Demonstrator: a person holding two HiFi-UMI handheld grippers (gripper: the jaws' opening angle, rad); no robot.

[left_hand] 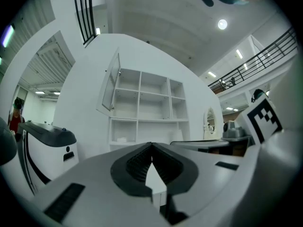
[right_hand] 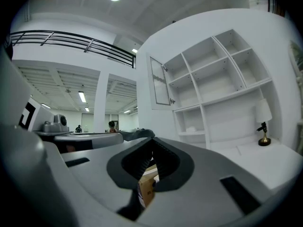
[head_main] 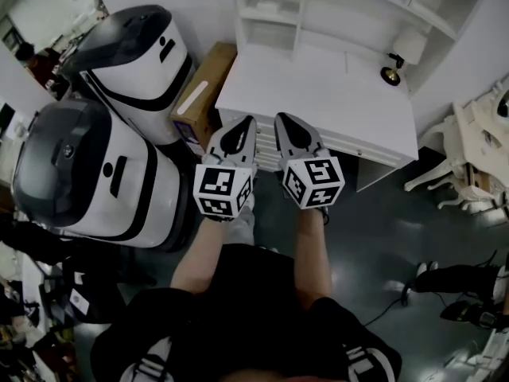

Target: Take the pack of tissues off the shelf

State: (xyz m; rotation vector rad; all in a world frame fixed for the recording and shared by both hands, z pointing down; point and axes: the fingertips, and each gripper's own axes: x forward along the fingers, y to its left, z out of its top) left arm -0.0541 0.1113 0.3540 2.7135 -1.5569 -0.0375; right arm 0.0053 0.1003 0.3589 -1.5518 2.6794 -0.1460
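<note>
I hold the left hand-held gripper (head_main: 238, 136) and the right hand-held gripper (head_main: 291, 130) clenched on nothing, side by side near the white worktop's (head_main: 326, 94) front edge, with the pack of tissues (head_main: 268, 7) lying in the shelf's (head_main: 301, 10) bottom left compartment.

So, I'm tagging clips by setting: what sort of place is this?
Probably a big robotics lab or showroom, not a home: two white service robots beside a staged white shelf unit, and a railed mezzanine overhead.
</note>
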